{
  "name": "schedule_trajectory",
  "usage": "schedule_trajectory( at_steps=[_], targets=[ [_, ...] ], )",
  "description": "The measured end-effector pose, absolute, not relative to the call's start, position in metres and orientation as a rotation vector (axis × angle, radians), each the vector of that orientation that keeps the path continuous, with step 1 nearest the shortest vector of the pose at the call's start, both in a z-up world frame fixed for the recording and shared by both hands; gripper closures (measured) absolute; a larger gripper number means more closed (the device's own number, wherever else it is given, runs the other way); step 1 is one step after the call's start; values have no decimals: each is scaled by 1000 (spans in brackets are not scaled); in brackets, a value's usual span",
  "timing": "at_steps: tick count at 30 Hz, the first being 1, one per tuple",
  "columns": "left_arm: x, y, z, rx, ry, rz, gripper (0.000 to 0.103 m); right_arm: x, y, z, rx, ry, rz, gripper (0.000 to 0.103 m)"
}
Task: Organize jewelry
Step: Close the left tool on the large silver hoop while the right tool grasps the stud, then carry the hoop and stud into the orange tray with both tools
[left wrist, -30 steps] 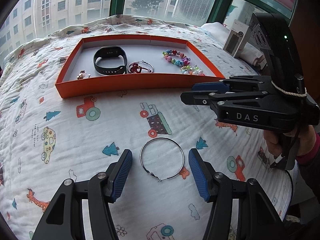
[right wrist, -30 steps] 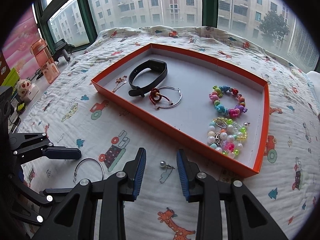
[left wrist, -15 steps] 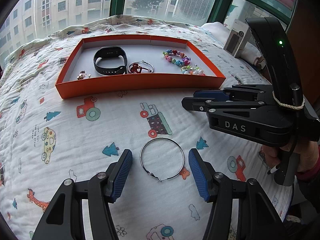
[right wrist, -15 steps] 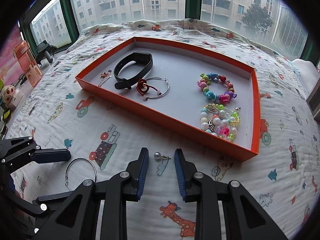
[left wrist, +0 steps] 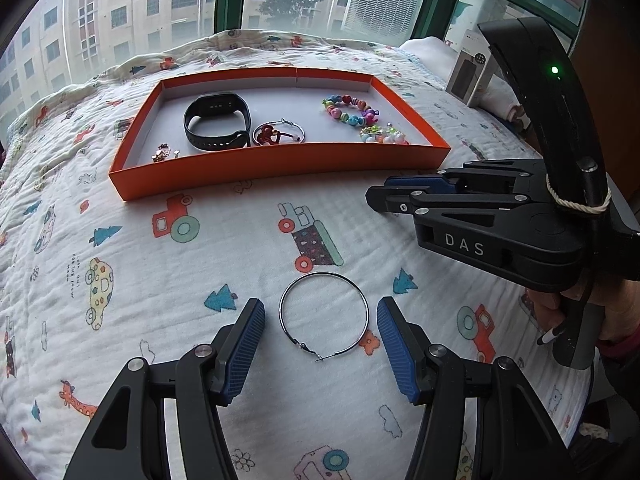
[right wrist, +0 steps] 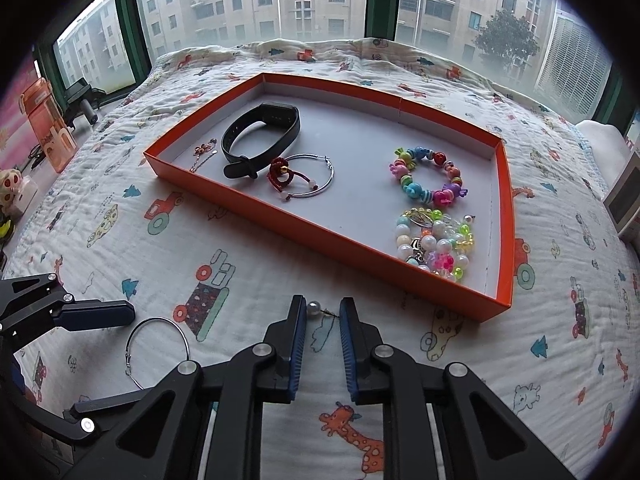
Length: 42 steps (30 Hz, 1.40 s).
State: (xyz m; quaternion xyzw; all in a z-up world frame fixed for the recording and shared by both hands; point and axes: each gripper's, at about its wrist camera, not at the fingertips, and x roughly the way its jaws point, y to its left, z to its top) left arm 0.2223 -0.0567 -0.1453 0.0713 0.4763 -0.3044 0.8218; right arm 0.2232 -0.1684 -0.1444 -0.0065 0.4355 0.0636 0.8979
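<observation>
Your left gripper (left wrist: 320, 336) has its jaws about halfway open, straddling the silver hoop earring (left wrist: 323, 315) on the bed quilt (left wrist: 120, 280) without touching it. Your right gripper (right wrist: 323, 316) is closing its jaws on the pearl stud earring (right wrist: 314, 307), which lies between the tips just short of the orange tray (right wrist: 320, 240); pads aren't pressing yet.

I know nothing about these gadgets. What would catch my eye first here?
Probably the orange tray on the cartoon-print quilt, holding bright bead bracelets and a black band. Nearer, the right gripper is closing around a pearl earring on the quilt, not yet pinching it. The left gripper stands open around a silver hoop.
</observation>
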Motion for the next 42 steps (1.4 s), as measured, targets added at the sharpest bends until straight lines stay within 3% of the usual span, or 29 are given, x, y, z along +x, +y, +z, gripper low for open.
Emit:
schedule_trajectory(
  at_steps=[17,21,26,42],
  targets=[
    [216,-72,-149,290,986,-614,41,203,-182,-122,34,848,163,84],
    [215,-74,-148,290,981,-600,51,198,-186,-116,40,836,161,84],
    [215,-69,-142,238,981,-588,51,192,-192,-110,52,821,153,84],
    [227,-56,-49,64,790,-484,51,185,-210,-78,70,731,131,84]
  ],
)
